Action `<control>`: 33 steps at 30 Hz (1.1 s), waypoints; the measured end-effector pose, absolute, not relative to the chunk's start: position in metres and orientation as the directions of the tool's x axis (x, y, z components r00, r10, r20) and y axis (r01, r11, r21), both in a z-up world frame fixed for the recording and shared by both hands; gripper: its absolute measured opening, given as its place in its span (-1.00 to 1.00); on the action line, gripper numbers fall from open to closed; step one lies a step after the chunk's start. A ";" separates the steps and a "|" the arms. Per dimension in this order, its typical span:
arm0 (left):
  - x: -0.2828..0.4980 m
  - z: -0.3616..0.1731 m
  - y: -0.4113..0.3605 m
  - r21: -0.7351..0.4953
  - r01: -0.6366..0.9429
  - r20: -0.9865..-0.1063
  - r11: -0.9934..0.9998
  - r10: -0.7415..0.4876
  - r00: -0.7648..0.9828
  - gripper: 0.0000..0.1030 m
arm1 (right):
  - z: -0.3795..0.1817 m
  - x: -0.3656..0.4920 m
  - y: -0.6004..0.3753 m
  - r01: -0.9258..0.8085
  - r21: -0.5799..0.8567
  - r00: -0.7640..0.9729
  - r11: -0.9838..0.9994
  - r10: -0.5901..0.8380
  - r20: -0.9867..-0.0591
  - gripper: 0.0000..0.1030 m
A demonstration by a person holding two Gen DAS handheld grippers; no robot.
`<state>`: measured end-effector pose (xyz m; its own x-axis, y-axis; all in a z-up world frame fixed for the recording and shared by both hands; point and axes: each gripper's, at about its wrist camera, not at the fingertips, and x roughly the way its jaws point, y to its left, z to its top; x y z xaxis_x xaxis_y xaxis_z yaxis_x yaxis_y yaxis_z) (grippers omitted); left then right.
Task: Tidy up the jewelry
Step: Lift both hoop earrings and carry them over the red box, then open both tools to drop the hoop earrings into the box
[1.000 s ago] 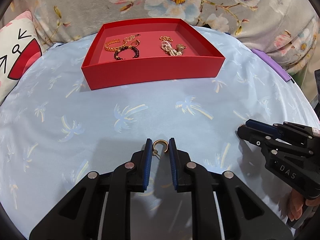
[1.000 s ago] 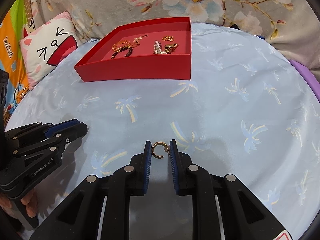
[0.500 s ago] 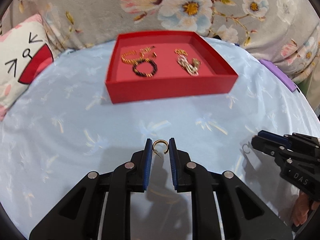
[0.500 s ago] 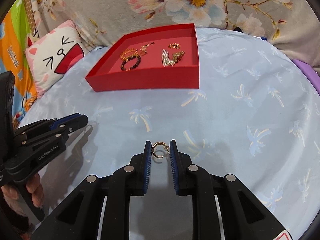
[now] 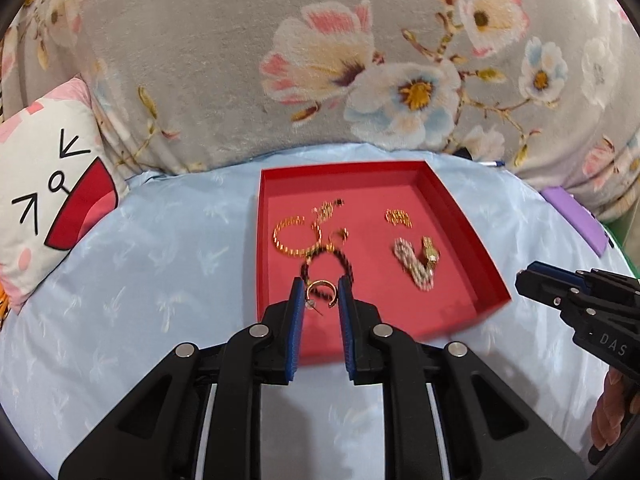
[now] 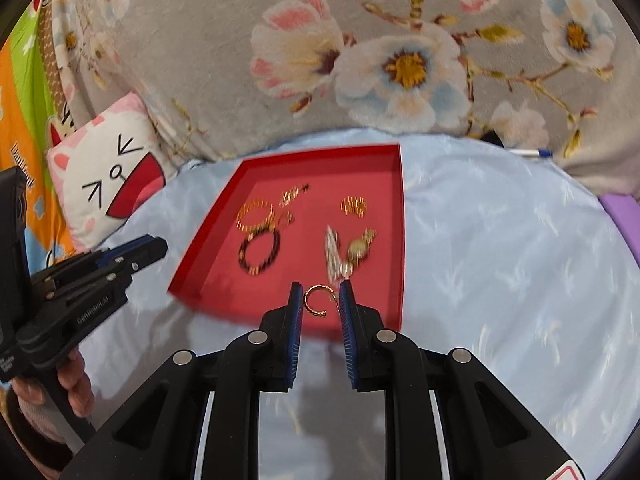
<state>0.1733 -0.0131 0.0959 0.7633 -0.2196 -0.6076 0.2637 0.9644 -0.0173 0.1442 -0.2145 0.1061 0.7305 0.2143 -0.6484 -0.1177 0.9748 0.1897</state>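
Your left claw and right claw each pinch a hoop (matched pair, probably), poised over the tray's 6 o'clock edge for dropping.

Between my left gripper's ridged blue rubbery pads sits a shiny gold-metal hoop earring; my right gripper pinches another gold hoop. Ahead lies a matt red card tray on smooth, faintly glossy blue cloth, fuzzy floral fabric beyond.
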 end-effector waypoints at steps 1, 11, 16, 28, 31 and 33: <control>0.183 0.097 -0.015 -0.019 0.258 -0.611 0.966 -0.215 0.762 -0.68 | 0.109 0.154 -0.214 -0.118 0.200 0.730 0.973 0.221 -0.647 -0.66; 0.252 0.074 -0.032 -0.044 0.215 -0.664 0.976 -0.189 0.724 -0.68 | 0.099 0.244 -0.197 -0.080 0.187 0.709 0.979 0.188 -0.679 -0.66; 0.269 0.062 -0.028 -0.057 0.205 -0.683 0.977 -0.188 0.706 -0.68 | 0.087 0.274 -0.189 -0.069 0.172 0.688 0.983 0.172 -0.706 -0.66; 0.275 0.052 -0.027 -0.040 0.205 -0.699 0.978 -0.174 0.693 -0.68 | 0.067 0.304 -0.178 -0.056 0.153 0.653 0.987 0.152 -0.742 -0.65; 0.275 0.052 -0.028 -0.034 0.202 -0.697 0.979 -0.168 0.697 -0.67 | 0.067 0.304 -0.178 -0.052 0.145 0.659 0.988 0.143 -0.739 -0.64; 0.275 0.051 -0.028 -0.028 0.196 -0.698 0.980 -0.159 0.698 -0.67 | 0.067 0.304 -0.177 -0.050 0.147 0.660 0.988 0.143 -0.738 -0.64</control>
